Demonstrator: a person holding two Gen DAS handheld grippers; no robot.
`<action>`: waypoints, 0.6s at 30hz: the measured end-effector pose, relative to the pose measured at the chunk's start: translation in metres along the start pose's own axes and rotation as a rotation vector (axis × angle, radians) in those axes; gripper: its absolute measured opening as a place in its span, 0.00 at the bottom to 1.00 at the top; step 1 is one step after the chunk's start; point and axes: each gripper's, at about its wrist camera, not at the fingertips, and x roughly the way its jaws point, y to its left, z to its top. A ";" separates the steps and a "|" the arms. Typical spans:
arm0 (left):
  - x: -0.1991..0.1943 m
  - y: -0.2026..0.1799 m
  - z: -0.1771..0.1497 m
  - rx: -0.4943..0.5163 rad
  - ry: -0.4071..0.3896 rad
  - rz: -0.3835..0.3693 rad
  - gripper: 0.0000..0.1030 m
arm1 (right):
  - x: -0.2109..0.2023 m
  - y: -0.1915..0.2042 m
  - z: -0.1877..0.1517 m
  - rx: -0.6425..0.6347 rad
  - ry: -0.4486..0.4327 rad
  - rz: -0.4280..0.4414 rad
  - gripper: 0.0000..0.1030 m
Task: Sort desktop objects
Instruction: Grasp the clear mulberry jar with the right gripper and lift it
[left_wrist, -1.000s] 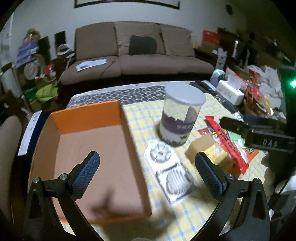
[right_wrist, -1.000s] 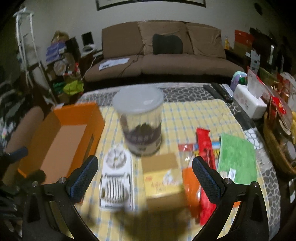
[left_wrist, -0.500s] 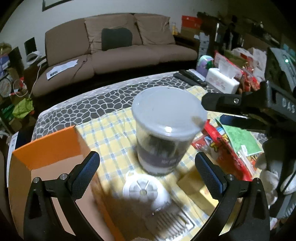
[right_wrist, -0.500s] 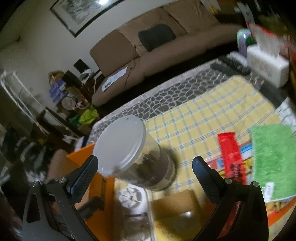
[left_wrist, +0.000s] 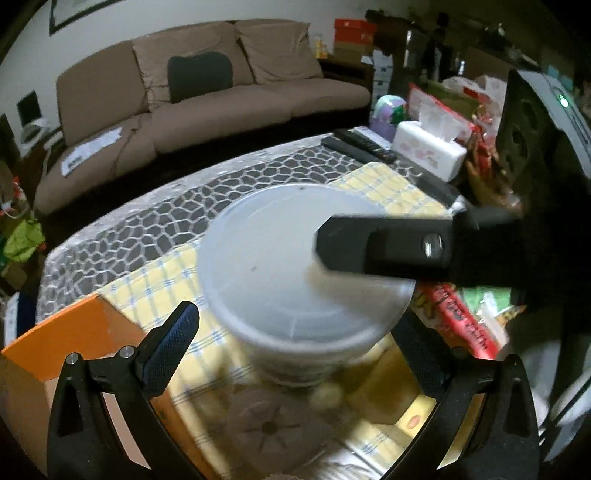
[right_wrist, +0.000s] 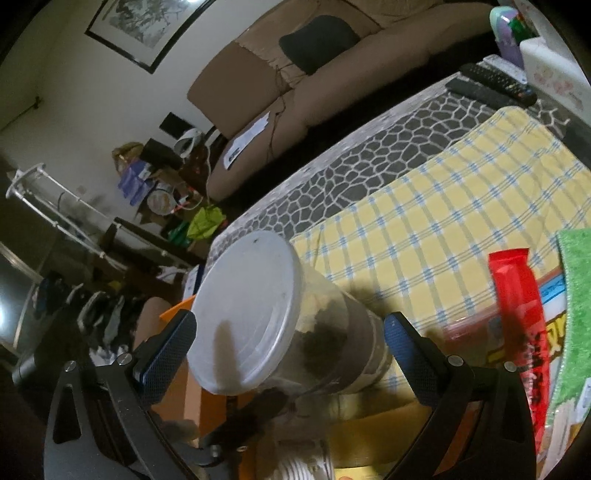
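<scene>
A clear plastic jar (left_wrist: 295, 280) with a pale lid and dark contents stands on the yellow checked cloth (right_wrist: 443, 206). My left gripper (left_wrist: 295, 347) is open, close above and in front of the jar, with its fingers wide on either side. In the left wrist view one black finger (left_wrist: 384, 251) of the right gripper reaches across the lid from the right. My right gripper (right_wrist: 288, 354) is open too. The jar (right_wrist: 295, 332) lies between its fingers, and no contact shows. The orange cardboard box (left_wrist: 74, 332) sits left of the jar.
A white egg slicer (left_wrist: 269, 424) and a yellow packet (left_wrist: 388, 391) lie blurred in front of the jar. A red snack bar (right_wrist: 517, 295) and a green cloth (right_wrist: 576, 295) lie to the right. Remotes (left_wrist: 358, 146) and a tissue box (left_wrist: 428, 147) sit at the far edge, with a sofa beyond.
Both grippers have closed in on the jar, which now fills the middle of both views. The right gripper's finger has come over the lid. Both stay open.
</scene>
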 end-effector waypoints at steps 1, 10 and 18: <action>0.001 0.000 0.002 -0.001 0.003 -0.014 1.00 | 0.000 0.001 -0.001 -0.007 0.002 0.014 1.00; 0.006 -0.005 0.015 -0.010 0.005 -0.045 0.94 | 0.009 0.005 -0.006 -0.030 0.027 0.040 1.00; -0.012 -0.009 0.019 -0.020 -0.060 -0.004 0.91 | -0.007 0.018 -0.005 -0.065 0.011 0.061 0.97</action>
